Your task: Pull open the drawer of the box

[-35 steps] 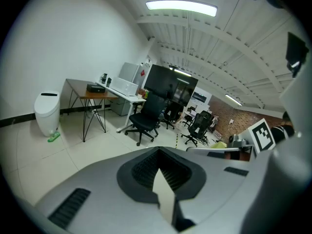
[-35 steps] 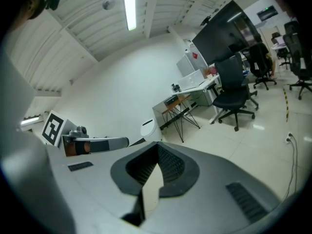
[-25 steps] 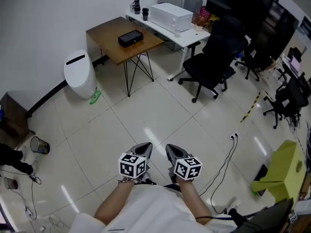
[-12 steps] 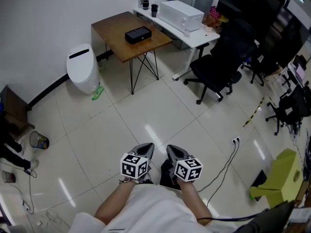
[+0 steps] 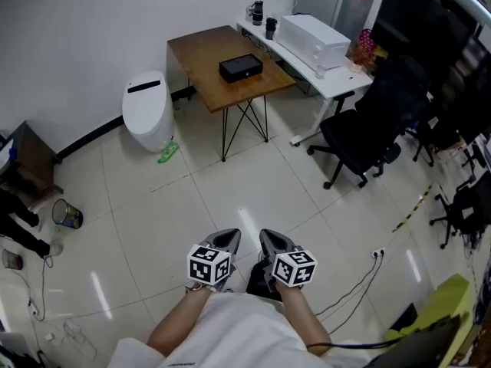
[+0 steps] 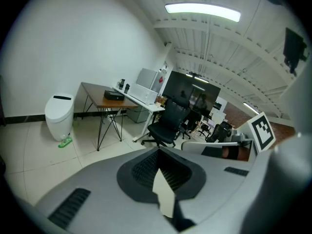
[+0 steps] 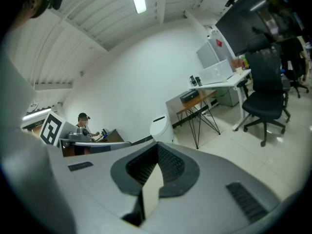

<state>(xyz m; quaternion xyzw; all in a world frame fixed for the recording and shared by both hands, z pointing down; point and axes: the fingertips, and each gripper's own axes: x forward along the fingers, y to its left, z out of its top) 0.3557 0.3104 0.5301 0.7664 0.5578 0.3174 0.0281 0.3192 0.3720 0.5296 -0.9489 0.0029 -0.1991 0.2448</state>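
Office, open-plan workroom.
Pale tiled floor (image 5: 230, 198) and plain white walls. A wooden table (image 5: 201, 52) on thin black metal legs stands against the wall, with a long white table (image 5: 331, 81) just beside it carrying a white boxy machine (image 5: 311, 38) and dark mugs (image 5: 257, 11). A black swivel chair (image 5: 367, 133) on castors is at the white table, and more swivel chairs (image 5: 460, 205) stand further right. There are big dark screens (image 5: 418, 21) along the far side, a white lidded bin (image 5: 147, 112) by the wall, and a power strip (image 5: 377, 254) with its cable on the floor. A strip light (image 6: 202, 11) hangs on the ribbed ceiling. The right gripper view shows a person (image 7: 84, 123) seated at a far table.
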